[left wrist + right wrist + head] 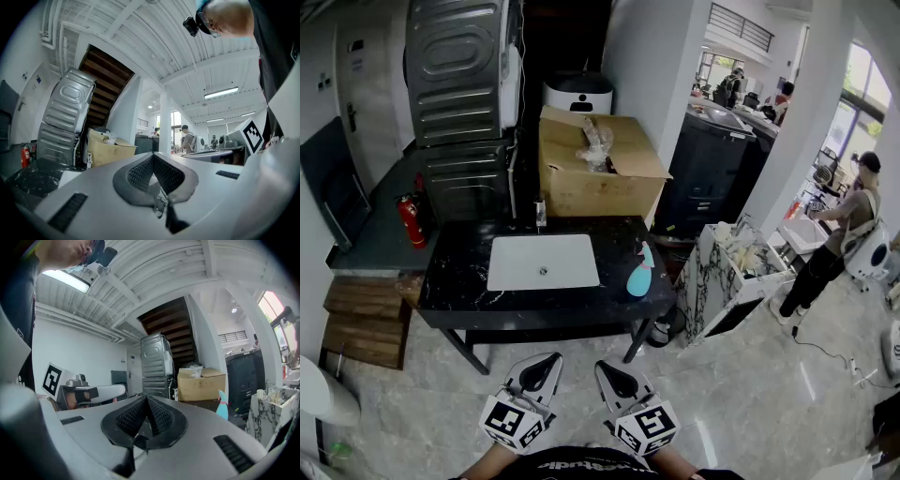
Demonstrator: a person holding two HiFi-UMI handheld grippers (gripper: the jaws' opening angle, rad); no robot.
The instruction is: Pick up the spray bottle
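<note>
Claws hang side by side at the bottom of the head view, over the pale glossy stone floor (750, 394) and short of the desk. The left claw (546, 361) has its black ribbed pads pressed together, and its own view shows nothing between them. The right claw (609, 368) is likewise closed tight and empty, pointing roughly level toward the desk.

The black marble-topped desk (459, 272) carries a white rectangular sink basin (543, 262) set into its middle, with a small chrome tap (540, 214) at the back edge. The teal plastic spray bottle (639, 272), with a pink band at its neck, rests on the desk's right end, just right of the basin and near the edge; from the right gripper view it seems to stand upright, though it is small there. It is well apart from both claws.

Behind the desk sits an open brown cardboard box (595, 169) with crumpled clear plastic inside. A red fire extinguisher (412, 220) stands to the left, beside stacked grey ribbed metal appliance casings (459, 84).
</note>
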